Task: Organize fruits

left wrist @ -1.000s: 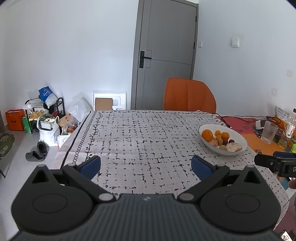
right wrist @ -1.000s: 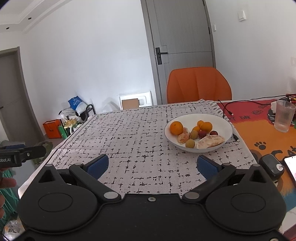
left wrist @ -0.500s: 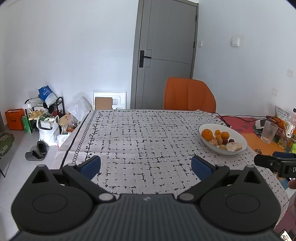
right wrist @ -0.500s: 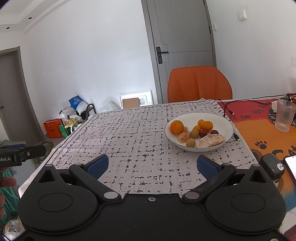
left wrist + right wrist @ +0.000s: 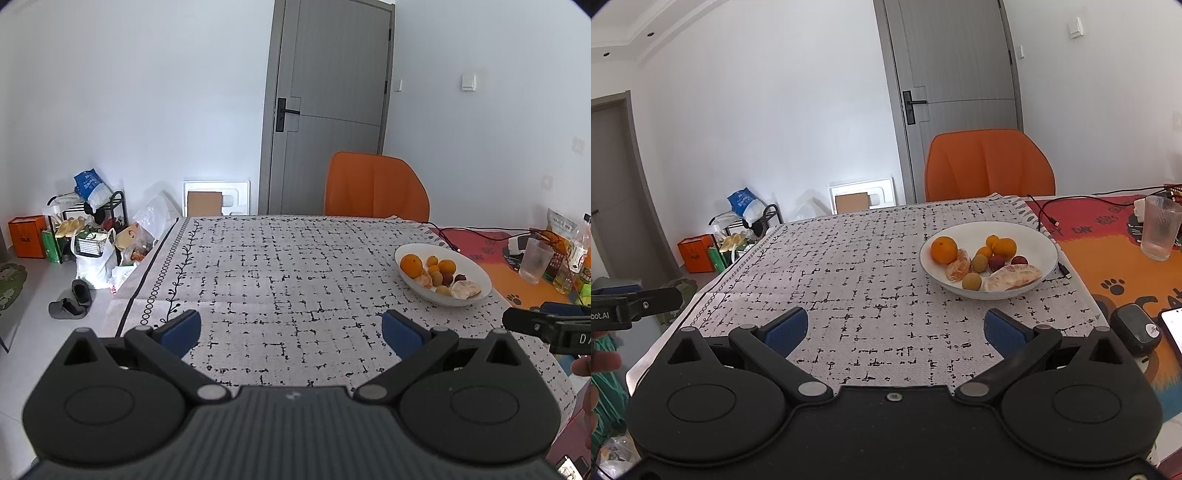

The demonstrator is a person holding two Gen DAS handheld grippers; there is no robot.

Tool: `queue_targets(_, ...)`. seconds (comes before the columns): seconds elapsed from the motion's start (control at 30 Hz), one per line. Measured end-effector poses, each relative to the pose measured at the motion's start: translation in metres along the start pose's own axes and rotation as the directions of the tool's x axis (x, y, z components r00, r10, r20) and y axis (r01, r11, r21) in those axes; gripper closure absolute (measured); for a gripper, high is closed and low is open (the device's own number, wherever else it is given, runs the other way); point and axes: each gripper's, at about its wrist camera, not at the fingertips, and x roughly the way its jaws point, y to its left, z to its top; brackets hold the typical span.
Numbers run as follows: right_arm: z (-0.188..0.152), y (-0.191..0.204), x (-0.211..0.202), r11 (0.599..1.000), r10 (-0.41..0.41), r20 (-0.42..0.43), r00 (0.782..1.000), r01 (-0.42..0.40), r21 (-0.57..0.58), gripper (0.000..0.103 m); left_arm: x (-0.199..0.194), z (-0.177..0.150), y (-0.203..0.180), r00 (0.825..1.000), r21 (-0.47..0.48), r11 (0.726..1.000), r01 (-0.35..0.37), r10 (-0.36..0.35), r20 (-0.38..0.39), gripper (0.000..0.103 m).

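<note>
A white bowl (image 5: 1041,236) stands on the patterned tablecloth (image 5: 871,258) at the right. It holds a large orange (image 5: 943,250), small oranges, a peeled orange (image 5: 958,269), green and red small fruits and a pale peeled piece (image 5: 1012,277). The bowl also shows in the left wrist view (image 5: 476,269). My right gripper (image 5: 893,328) is open and empty, near the table's front edge, short of the bowl. My left gripper (image 5: 291,328) is open and empty, left of the bowl.
An orange chair (image 5: 988,166) stands behind the table. A ribbed glass (image 5: 1160,227), cables, a black device (image 5: 1136,328) and a phone lie on the orange mat at the right. Bags, shoes and a rack (image 5: 88,229) are on the floor to the left.
Both views have crept slightly forward and up. Neither gripper's fingers have moved, and the fruit stays in the bowl.
</note>
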Motion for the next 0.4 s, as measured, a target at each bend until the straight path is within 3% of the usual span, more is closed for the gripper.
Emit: queue_targets(0.4, -0.0023, -0.0009, 0.0009, 1.0, 0.003, -0.002, 1.0, -0.003, -0.002, 0.0, -0.0016, -0.0004, -0.0043, 1.0, 0.009, 1.0, 0.008, -0.008, 0.007, 0.0)
